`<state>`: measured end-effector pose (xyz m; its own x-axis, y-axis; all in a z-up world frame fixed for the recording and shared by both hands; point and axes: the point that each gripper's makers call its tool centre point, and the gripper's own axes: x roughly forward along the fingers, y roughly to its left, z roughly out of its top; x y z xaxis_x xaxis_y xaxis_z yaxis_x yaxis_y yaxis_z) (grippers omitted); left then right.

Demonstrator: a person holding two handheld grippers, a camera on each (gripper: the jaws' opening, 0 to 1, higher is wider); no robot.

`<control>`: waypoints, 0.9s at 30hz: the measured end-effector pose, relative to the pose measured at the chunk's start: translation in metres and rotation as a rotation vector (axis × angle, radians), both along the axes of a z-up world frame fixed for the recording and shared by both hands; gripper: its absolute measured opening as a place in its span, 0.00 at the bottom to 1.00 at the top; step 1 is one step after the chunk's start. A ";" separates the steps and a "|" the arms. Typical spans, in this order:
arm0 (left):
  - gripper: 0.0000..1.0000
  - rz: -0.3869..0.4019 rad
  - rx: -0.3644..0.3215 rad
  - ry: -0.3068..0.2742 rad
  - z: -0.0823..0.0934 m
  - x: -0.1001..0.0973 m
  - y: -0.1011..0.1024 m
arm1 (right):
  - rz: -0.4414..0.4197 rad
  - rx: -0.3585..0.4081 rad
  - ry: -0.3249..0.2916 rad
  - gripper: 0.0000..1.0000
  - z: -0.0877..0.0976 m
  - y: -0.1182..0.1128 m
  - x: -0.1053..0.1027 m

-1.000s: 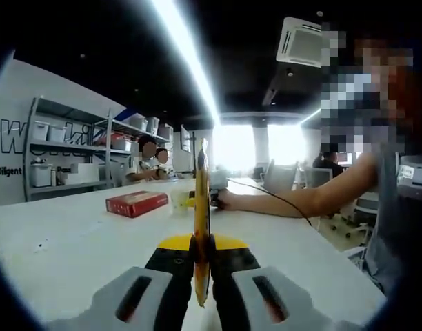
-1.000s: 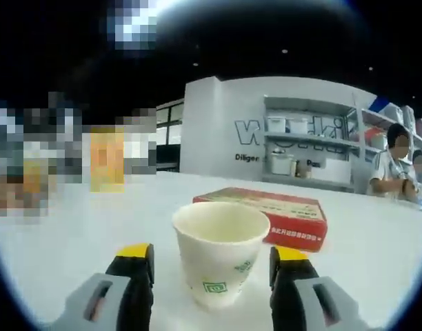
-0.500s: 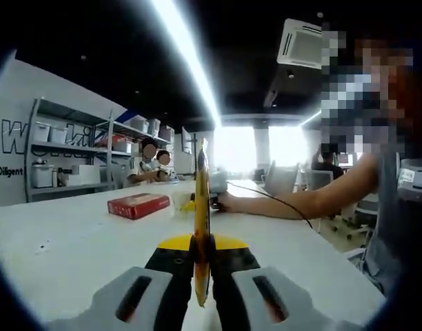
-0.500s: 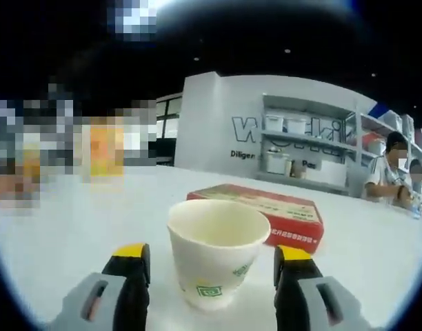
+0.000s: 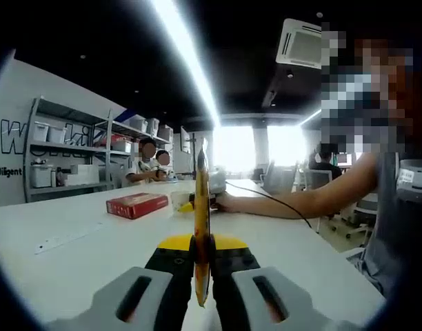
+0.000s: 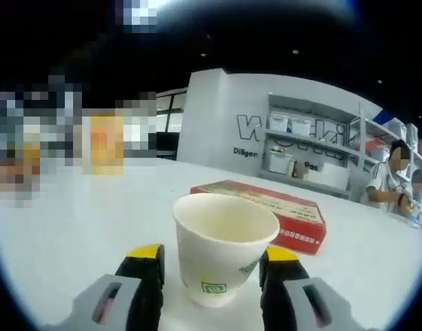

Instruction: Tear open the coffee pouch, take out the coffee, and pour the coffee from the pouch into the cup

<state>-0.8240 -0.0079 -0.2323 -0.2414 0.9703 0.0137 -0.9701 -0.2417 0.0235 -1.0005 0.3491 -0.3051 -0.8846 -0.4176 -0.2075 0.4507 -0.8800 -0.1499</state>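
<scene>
My left gripper (image 5: pixel 201 254) is shut on a yellow coffee pouch (image 5: pixel 201 196), which stands upright and edge-on between the jaws. Far across the white table (image 5: pixel 94 262) the paper cup (image 5: pixel 178 201) stands beside the right gripper (image 5: pixel 212 200), held by a person's hand. In the right gripper view the white paper cup (image 6: pixel 223 245) with a green logo stands upright and looks empty, between the jaws of my right gripper (image 6: pixel 212 256). The jaws stand close on both sides of it, with a thin gap still showing on the left. The yellow pouch (image 6: pixel 106 143) shows far left.
A flat red box (image 6: pixel 266 215) lies just behind the cup, also seen as the red box (image 5: pixel 137 205). A thin pale strip (image 5: pixel 66 238) lies on the table at left. Shelves with bins (image 5: pixel 66 155) line the wall, with people seated beyond. A cable (image 5: pixel 266 196) runs along the person's arm.
The right gripper's jaws have narrowed around the cup. The left gripper keeps its hold on the pouch; its view has shifted slightly.
</scene>
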 end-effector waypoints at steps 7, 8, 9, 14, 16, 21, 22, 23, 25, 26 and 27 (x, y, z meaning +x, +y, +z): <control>0.11 0.006 0.007 0.000 0.002 -0.001 -0.002 | 0.006 0.000 -0.003 0.47 0.000 0.005 -0.004; 0.11 0.006 0.009 -0.002 0.002 -0.001 -0.002 | 0.005 -0.001 -0.003 0.46 0.000 0.006 -0.005; 0.11 0.006 0.009 -0.002 0.002 -0.001 -0.002 | 0.004 -0.002 -0.001 0.45 0.001 0.007 -0.005; 0.11 0.002 0.000 0.000 0.000 0.000 -0.001 | 0.002 -0.002 0.002 0.44 0.001 0.005 -0.003; 0.11 0.001 0.003 0.000 0.001 0.000 -0.001 | 0.002 -0.008 0.005 0.44 0.003 0.000 0.003; 0.11 0.003 0.006 -0.003 0.001 -0.001 -0.001 | -0.024 -0.076 0.071 0.43 0.021 0.008 0.005; 0.11 0.003 0.005 -0.002 0.001 -0.001 -0.001 | -0.027 -0.095 0.093 0.43 0.027 0.011 0.005; 0.11 0.001 0.006 -0.001 0.001 -0.001 -0.001 | -0.024 -0.121 0.114 0.43 0.033 0.011 0.006; 0.11 0.002 0.006 0.001 0.002 -0.001 -0.001 | -0.017 -0.163 0.145 0.43 0.043 0.013 0.007; 0.11 0.002 0.006 0.002 0.002 -0.001 -0.002 | -0.007 -0.172 0.162 0.43 0.048 0.007 0.013; 0.11 0.003 0.006 0.003 0.002 -0.001 -0.002 | 0.006 -0.181 0.173 0.42 0.053 0.003 0.016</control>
<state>-0.8251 -0.0098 -0.2300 -0.2439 0.9696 0.0206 -0.9694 -0.2444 0.0247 -0.9849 0.3518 -0.2524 -0.8979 -0.4395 0.0257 0.4372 -0.8970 -0.0653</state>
